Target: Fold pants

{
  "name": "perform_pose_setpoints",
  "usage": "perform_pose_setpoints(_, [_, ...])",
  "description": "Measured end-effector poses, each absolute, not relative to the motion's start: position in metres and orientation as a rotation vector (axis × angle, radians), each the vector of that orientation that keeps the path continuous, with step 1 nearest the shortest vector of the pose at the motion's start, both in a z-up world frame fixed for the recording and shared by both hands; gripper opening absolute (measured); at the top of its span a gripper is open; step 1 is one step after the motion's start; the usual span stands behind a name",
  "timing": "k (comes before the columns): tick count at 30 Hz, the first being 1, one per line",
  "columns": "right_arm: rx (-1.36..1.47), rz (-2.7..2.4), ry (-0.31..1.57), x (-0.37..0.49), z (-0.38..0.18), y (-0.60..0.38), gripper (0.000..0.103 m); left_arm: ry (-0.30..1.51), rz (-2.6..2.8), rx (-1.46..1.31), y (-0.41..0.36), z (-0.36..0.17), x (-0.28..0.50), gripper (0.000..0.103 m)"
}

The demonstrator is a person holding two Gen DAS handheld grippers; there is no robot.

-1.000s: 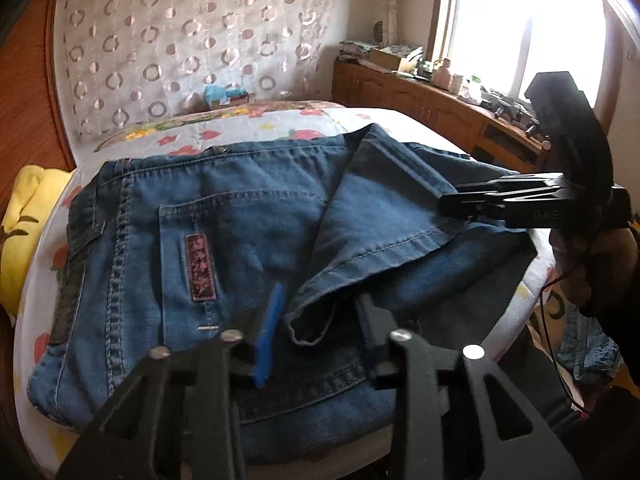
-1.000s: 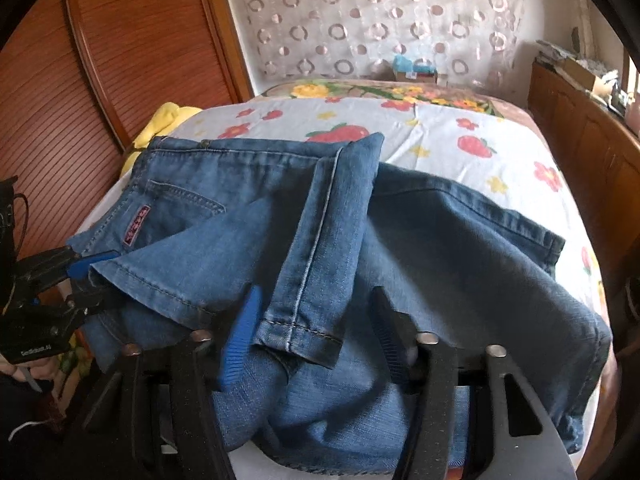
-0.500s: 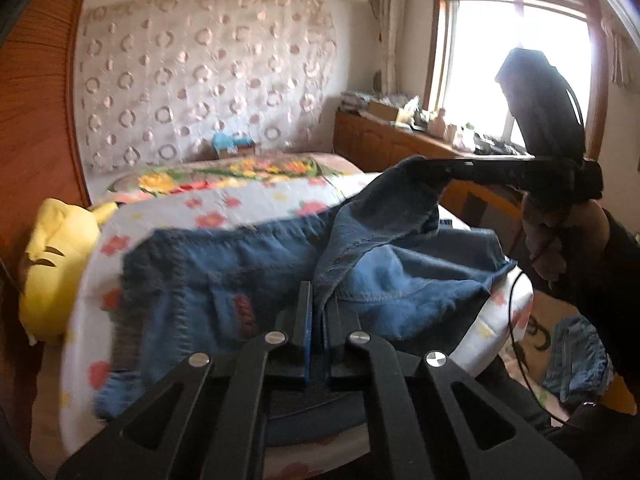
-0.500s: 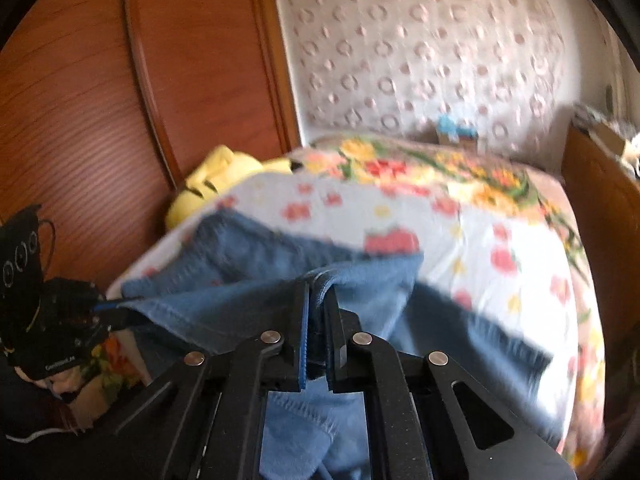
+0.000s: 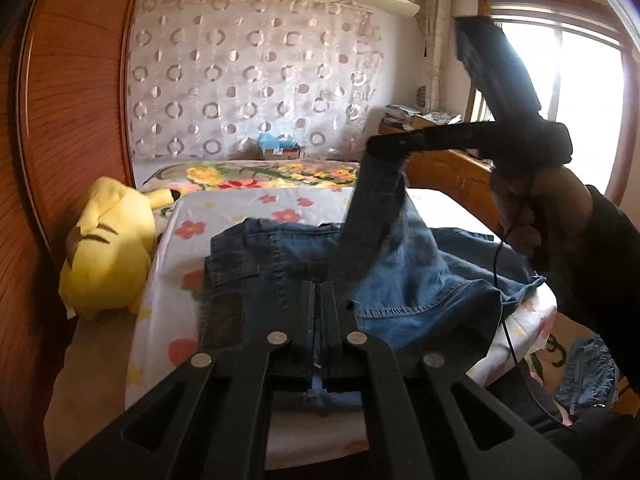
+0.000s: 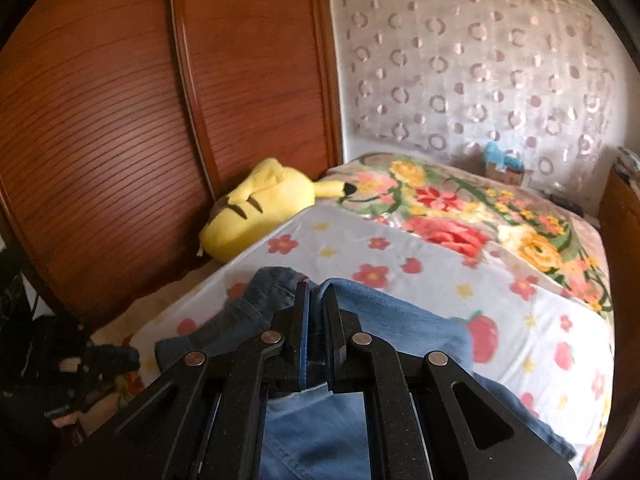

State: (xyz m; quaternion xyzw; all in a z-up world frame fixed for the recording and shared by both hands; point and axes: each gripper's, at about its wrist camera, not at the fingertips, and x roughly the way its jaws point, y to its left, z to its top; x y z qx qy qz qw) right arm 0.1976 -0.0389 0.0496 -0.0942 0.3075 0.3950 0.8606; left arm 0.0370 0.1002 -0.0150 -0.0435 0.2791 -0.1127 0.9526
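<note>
Blue jeans (image 5: 420, 292) lie on the flower-print bed sheet (image 5: 224, 216). My left gripper (image 5: 319, 292) is shut on the near denim hem, low in the left wrist view. Held by a hand (image 5: 532, 208), my right gripper (image 5: 374, 148) is raised above the bed and shut on a trouser leg end, which hangs from it in a steep strip. In the right wrist view the same gripper (image 6: 316, 300) pinches a fold of the jeans (image 6: 400, 320), lifted over the sheet (image 6: 440, 272). The left gripper is only a dark blur at the lower left there.
A yellow plush toy (image 5: 108, 248) lies at the bed's left edge against the wooden wardrobe (image 6: 100, 120). A floral blanket (image 6: 460, 208) covers the far bed. A wooden cabinet (image 5: 448, 168) stands under the window. More denim (image 5: 588, 372) lies on the floor at right.
Both grippers closed on the trouser leg ends and rose off the bed. The right one climbed higher, pulling its leg end up into a hanging strip.
</note>
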Motion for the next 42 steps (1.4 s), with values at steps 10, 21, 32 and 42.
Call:
perform_pose_setpoints(10, [-0.285, 0.894, 0.647, 0.196, 0.054, 0.017, 0.003, 0.559, -0.193, -0.148, 0.124, -0.021, 0.027, 0.0])
perform_pose_setpoints(21, [-0.271, 0.748, 0.724, 0.238, 0.02, 0.035, 0.057, 0.605, -0.161, -0.133, 0.136, -0.033, 0.039, 0.007])
perform_pose_setpoints(32, [-0.276, 0.699, 0.707, 0.201, 0.006, -0.055, 0.057, 0.682, -0.155, -0.108, 0.128, -0.06, 0.085, 0.016])
perform_pose_setpoints(42, [-0.241, 0.599, 0.613, 0.146, 0.066, -0.164, 0.057, 0.754, -0.16, -0.073, 0.121, -0.074, 0.123, 0.017])
